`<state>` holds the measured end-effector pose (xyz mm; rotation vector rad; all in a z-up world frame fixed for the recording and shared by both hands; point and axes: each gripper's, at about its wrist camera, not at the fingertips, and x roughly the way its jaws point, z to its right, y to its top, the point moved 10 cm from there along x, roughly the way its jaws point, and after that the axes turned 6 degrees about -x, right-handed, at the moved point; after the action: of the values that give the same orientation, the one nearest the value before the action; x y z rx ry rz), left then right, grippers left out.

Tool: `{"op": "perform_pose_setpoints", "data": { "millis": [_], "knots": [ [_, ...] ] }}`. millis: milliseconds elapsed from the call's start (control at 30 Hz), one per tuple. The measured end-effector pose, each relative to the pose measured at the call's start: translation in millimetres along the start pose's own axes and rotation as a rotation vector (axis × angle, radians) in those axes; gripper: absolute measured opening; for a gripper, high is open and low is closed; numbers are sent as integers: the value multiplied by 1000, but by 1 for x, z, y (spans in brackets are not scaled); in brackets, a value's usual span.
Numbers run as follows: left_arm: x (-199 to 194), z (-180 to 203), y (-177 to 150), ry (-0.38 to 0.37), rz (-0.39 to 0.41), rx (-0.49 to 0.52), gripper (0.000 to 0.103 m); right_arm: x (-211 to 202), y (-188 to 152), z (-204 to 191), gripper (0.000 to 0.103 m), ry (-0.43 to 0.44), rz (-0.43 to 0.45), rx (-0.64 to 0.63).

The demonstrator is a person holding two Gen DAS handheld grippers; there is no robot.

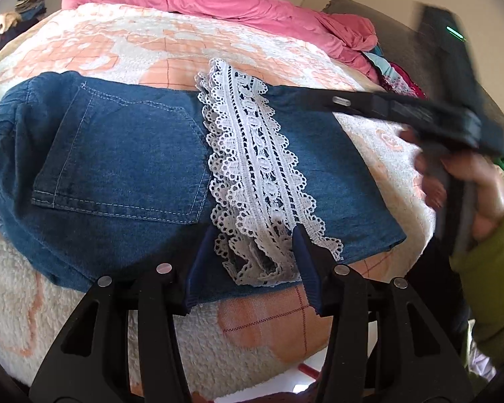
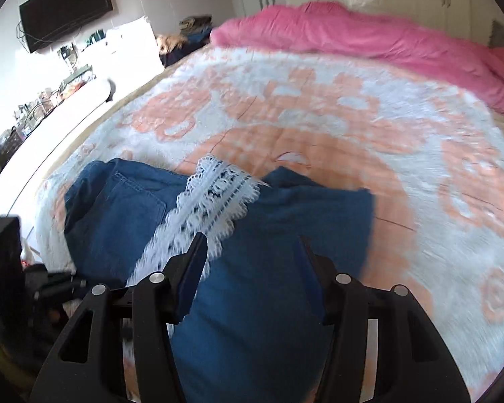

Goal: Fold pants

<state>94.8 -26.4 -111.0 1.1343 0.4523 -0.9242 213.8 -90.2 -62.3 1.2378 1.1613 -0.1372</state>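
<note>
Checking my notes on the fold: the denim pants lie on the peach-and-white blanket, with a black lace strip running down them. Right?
Not quite: the lace strip is white, not black, as the left wrist view shows. The denim pants do lie on the peach-and-white blanket.

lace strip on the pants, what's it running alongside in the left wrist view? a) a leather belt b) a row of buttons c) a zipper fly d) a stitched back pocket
d: the white lace strip runs down the denim pants just beside a stitched back pocket.
</note>
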Motion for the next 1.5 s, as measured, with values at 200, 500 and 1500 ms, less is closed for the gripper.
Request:
{"op": "perform_pose_setpoints", "data": {
  "millis": [200, 500, 1500],
  "knots": [
    [1, 1, -1, -7, 3, 8, 43, 50, 21, -1, 52, 19, -74, 16],
    [0, 2, -3, -2, 9, 22, 43, 78, 18, 5, 54, 8, -127, 40],
    [-94, -51, 9, 135, 204, -130, 78, -23, 57, -24, 85, 59, 71, -35]
  ]
}}
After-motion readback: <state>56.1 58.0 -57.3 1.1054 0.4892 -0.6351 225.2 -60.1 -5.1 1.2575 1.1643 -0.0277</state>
